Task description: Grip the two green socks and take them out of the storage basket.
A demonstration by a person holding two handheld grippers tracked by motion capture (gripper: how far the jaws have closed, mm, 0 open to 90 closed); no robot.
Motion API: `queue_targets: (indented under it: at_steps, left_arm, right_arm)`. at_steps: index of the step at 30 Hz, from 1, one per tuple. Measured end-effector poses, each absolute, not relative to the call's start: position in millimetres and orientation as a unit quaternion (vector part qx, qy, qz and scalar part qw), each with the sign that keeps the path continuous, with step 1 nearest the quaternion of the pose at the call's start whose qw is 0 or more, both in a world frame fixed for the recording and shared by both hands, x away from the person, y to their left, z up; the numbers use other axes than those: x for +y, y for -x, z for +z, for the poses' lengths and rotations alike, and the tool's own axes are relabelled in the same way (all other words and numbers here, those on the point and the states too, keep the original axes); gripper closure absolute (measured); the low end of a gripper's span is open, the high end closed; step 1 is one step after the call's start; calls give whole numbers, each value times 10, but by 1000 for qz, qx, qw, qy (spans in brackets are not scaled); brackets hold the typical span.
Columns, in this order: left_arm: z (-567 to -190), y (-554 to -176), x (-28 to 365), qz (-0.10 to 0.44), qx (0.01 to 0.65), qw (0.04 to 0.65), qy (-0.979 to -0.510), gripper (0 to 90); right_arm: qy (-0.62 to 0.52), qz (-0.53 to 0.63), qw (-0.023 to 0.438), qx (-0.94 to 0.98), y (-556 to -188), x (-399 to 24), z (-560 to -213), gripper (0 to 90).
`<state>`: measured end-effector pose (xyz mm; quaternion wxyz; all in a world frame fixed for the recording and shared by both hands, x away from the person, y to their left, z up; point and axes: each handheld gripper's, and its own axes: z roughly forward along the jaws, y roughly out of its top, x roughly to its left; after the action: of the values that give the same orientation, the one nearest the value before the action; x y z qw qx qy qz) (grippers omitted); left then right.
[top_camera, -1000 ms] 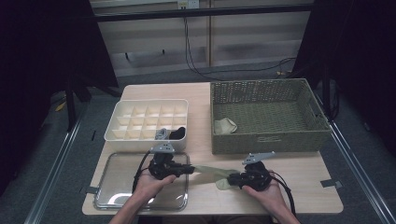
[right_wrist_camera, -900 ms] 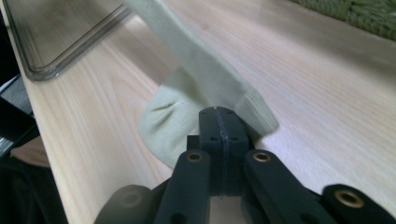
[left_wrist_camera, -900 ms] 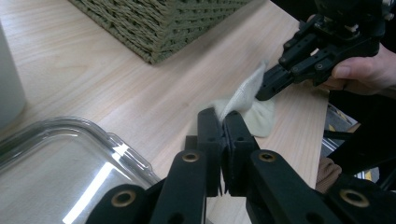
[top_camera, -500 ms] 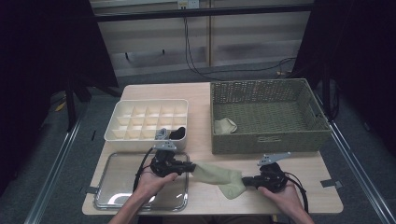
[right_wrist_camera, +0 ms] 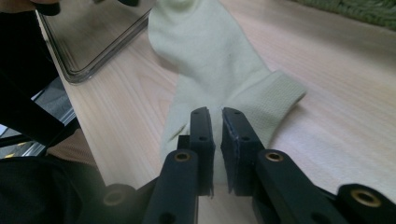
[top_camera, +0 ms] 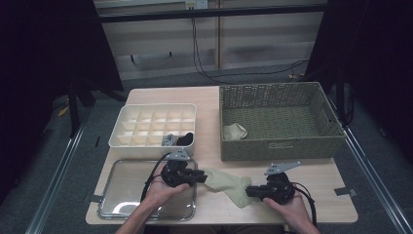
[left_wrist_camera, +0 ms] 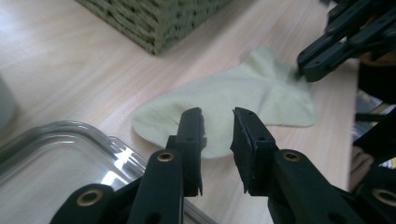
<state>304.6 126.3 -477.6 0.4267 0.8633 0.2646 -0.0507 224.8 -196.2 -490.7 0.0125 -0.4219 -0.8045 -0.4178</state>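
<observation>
A pale yellow-green sock (top_camera: 226, 184) lies flat on the wooden table between my two grippers. My left gripper (top_camera: 203, 178) is at the sock's left end. In the left gripper view its jaws (left_wrist_camera: 217, 116) have just been opening and stand apart over the sock (left_wrist_camera: 243, 98), with nothing between the pads. My right gripper (top_camera: 249, 191) is at the sock's right end. In the right gripper view its jaws (right_wrist_camera: 216, 114) have just opened slightly to a narrow slit with the sock's (right_wrist_camera: 210, 51) fabric in it. The left gripper view shows the right gripper (left_wrist_camera: 303, 67) pinching the sock's edge.
A green wicker basket (top_camera: 282, 146) at the back right holds a folded pale sock (top_camera: 235, 130). A white compartment box (top_camera: 151, 146) at the back left holds a grey item (top_camera: 169, 140) and a dark one (top_camera: 185, 139). A clear tray (top_camera: 122, 204) sits under my left hand.
The sock, held stretched between both grippers a second ago, now lies flat on the table. The left jaws have opened off it. The right gripper has shifted a little to the right.
</observation>
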Motion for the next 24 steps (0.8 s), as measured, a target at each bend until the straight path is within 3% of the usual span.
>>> queue_targets:
  at_steps: [10,24]
  left_arm:
    - [-4963,-3019,1146,-44,256,383,-886,725]
    - [-4954,-2731,1072,-75,214,379,-897,754]
  right_arm:
    - [434,-389,-3,-812,-2274,-2008,-4982,795]
    - [467,-388,-29,-794,-2309,-2197,-4975,748]
